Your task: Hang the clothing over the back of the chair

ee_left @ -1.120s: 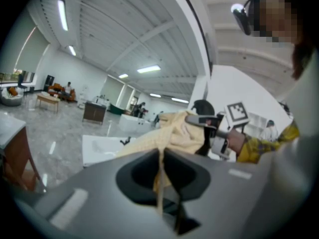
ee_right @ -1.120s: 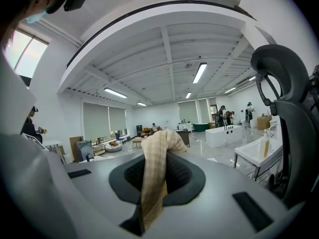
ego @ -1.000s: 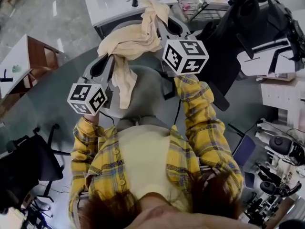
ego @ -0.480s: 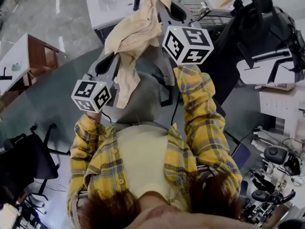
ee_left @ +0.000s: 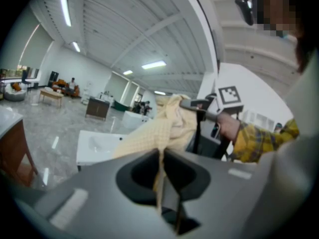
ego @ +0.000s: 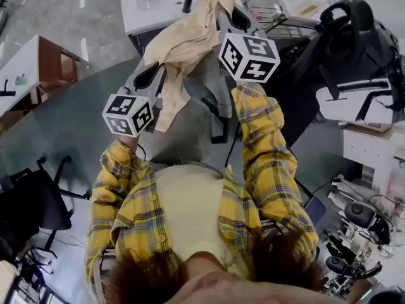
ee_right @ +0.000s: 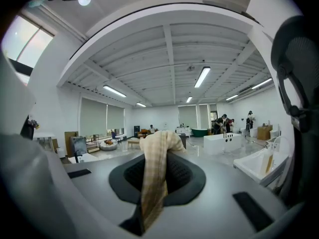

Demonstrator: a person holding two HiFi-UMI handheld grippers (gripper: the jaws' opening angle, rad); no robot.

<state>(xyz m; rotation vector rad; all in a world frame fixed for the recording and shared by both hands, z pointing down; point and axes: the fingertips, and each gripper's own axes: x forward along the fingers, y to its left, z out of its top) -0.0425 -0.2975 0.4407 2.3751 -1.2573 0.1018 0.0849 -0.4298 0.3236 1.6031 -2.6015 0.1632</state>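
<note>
1 grey chair right in front of the person. Black chair off to the right, 2nd black chair to the left. 1 white basin just beyond. 1 beige cloth is up in the air over the grey chair, not on its back yet, its tail hanging across it. 2 grippers: left gripper clenched on the cloth's lower part, right gripper clenched on its top end.

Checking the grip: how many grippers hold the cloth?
2. The left gripper pinches the cloth at its lower left; the right gripper pinches its upper right end.
</note>
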